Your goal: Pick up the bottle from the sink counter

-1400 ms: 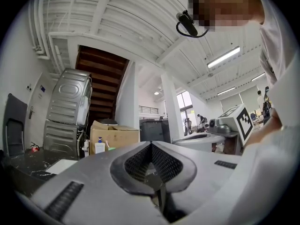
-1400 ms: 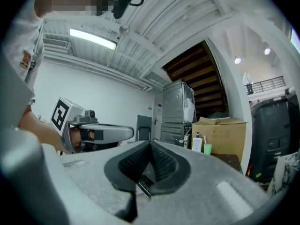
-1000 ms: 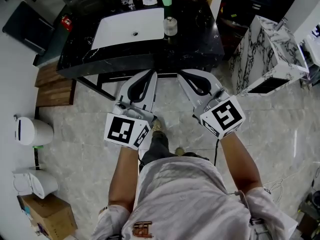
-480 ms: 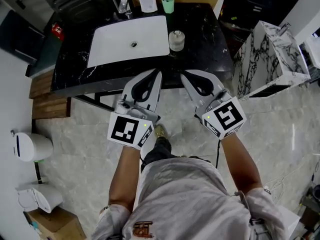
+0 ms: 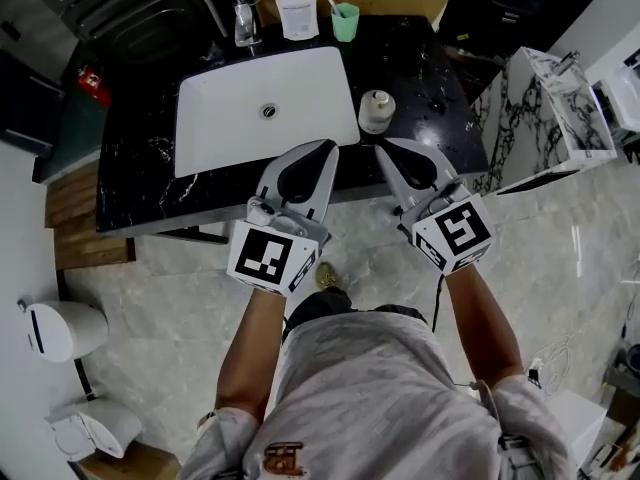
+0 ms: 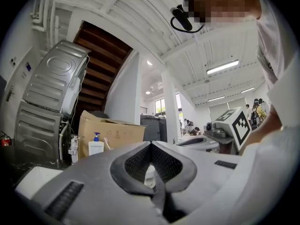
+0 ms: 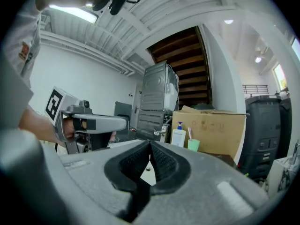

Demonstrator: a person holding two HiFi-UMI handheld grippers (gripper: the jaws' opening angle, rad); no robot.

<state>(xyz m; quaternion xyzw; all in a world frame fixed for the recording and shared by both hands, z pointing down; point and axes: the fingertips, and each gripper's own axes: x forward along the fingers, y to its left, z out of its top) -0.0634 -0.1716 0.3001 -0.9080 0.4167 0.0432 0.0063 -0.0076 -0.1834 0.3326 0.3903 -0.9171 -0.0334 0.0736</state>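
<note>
A small pale bottle (image 5: 376,111) with a white cap stands on the black marble counter (image 5: 140,173), just right of the white basin (image 5: 225,118). Through the hollow of the left jaws I catch a sliver of it, the bottle (image 6: 149,176). A white pump bottle (image 5: 297,13) stands at the back by the wall, also in both gripper views as the pump bottle (image 6: 95,146) and the pump bottle (image 7: 178,136). My left gripper (image 5: 328,146) and right gripper (image 5: 384,143) are both shut and empty, tips over the counter's front edge, just short of the small bottle.
A green cup (image 5: 345,23) with a toothbrush sits right of the pump bottle, a faucet (image 5: 245,23) left of it. A marble-patterned cabinet (image 5: 540,118) stands to the right of the counter. A cardboard box (image 7: 211,125) rises behind the counter. A white bin (image 5: 60,328) is on the floor at left.
The counter has come nearer in the head view. Both grippers, still shut, have moved forward from over the floor to the counter's front edge.
</note>
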